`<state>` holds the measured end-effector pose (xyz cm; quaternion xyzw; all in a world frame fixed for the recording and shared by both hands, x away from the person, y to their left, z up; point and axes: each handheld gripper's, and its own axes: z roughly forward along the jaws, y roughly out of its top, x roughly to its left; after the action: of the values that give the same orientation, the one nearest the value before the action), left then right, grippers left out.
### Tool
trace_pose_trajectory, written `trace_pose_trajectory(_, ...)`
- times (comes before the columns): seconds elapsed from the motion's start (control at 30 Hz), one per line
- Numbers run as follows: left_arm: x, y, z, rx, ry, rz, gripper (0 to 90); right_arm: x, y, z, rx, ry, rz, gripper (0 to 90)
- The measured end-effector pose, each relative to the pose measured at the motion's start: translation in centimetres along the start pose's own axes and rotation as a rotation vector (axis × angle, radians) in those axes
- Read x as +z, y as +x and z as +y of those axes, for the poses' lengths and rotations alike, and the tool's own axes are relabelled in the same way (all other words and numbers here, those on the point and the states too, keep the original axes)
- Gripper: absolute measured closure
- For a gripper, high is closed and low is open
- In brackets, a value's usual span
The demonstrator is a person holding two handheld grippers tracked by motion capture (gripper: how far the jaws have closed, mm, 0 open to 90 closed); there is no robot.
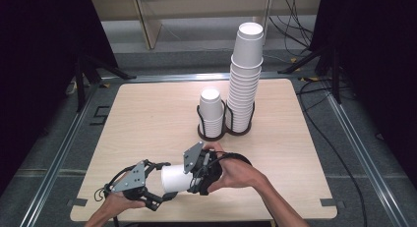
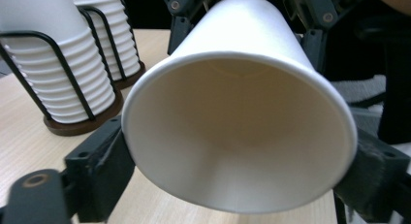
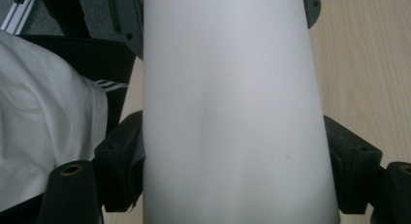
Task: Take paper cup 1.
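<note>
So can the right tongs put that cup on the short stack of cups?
Probably yes. The right tongs grip the paper cup, and bare table lies between them and the short stack. But the left tongs also clamp the cup near its rim and would need to let go.

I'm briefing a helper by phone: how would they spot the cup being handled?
At the near edge of the wooden table, in front of the two racked cup stacks, find the paper cup. It alone lies sideways, clamped between both hand-held grippers.

Two cup stacks (image 1: 231,97) in wire holder block table (image 1: 147,119) centre-back, bare wood left, right, front
</note>
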<state>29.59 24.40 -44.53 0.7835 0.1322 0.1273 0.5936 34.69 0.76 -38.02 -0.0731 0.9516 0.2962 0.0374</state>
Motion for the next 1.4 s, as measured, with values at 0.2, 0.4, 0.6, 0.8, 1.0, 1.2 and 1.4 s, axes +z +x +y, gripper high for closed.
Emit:
trace_pose_trajectory(0.2, -0.8, 0.6, 0.1, -0.044, -0.070, 0.046, 9.9, -0.7, -0.6, -0.8, 0.044, -0.065, 0.001, 24.2)
trace_pose_trajectory(0.4, -1.1, 1.0, 0.2, -0.091, -0.157, 0.063, 14.5, -2.2, -1.5, -2.5, 0.137, -0.177, -0.017, 23.8)
trace_pose_trajectory(0.6, -1.5, 1.2, 0.2, -0.130, -0.160, 0.080, 14.4, -2.7, -2.0, -3.4, 0.194, -0.329, -0.062, 23.4)
trace_pose_trajectory(0.8, -1.5, 1.3, 0.2, -0.158, -0.183, 0.085, 14.2, -2.4, -1.9, -3.5, 0.193, -0.423, -0.070, 23.3)
trace_pose_trajectory(1.0, -1.4, 1.3, 0.2, -0.162, -0.171, 0.093, 14.3, -1.1, -1.5, -3.2, 0.191, -0.428, -0.018, 23.3)
trace_pose_trajectory(1.2, -1.2, 1.1, 0.3, -0.166, -0.171, 0.099, 1.0, -0.3, -1.2, -2.9, 0.157, -0.430, 0.008, 23.3)
trace_pose_trajectory(1.4, -1.0, 0.8, 0.4, -0.152, -0.164, 0.088, 0.0, 0.6, -1.0, -2.7, 0.164, -0.435, 0.042, 23.3)
